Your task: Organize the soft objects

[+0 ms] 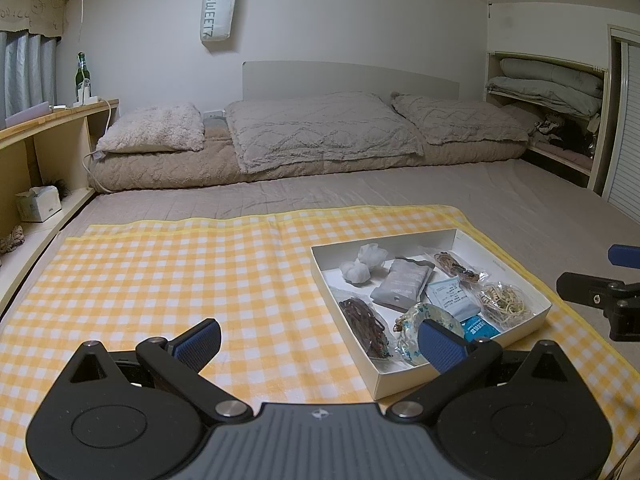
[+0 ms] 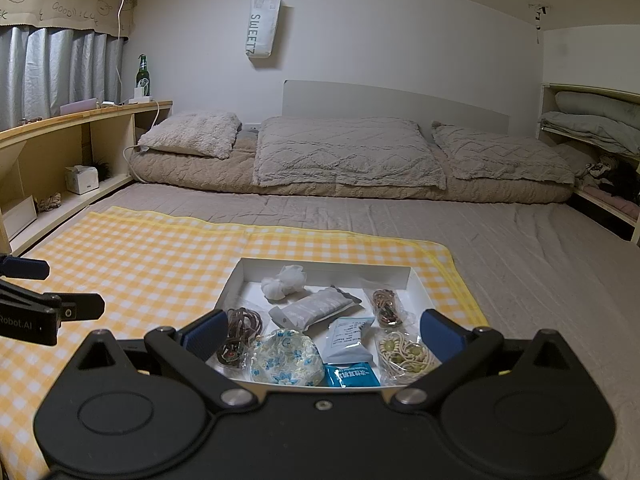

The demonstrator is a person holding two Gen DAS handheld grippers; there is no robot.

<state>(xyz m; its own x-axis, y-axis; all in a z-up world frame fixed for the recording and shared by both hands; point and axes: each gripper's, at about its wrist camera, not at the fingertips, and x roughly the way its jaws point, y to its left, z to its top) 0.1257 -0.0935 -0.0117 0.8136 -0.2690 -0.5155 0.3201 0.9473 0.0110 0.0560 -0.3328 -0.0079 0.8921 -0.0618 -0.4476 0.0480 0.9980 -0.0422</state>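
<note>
A shallow white box [image 1: 516, 270] [image 2: 326, 266] lies on a yellow checked cloth [image 1: 180, 264] [image 2: 160, 256] spread over the bed. In it are white cotton balls [image 1: 362, 262] [image 2: 284, 280], a grey pouch [image 1: 402, 282] [image 2: 316, 308], a white and blue packet [image 2: 348, 340], bagged cords [image 1: 366, 326] [image 2: 238, 334], bagged beads [image 1: 506, 300] [image 2: 404, 352] and a floral fabric item [image 2: 286, 362] [image 1: 414, 328]. My left gripper [image 1: 318, 344] is open over the cloth at the box's near left corner. My right gripper [image 2: 324, 334] is open above the box's near edge. Both hold nothing.
Pillows [image 1: 324, 128] and a folded quilt [image 1: 168, 164] lie at the bed's head. A wooden shelf [image 1: 52, 120] on the left carries a green bottle [image 1: 83, 76] and a tissue box [image 1: 38, 202]. An alcove [image 1: 548, 96] with folded bedding is at the right.
</note>
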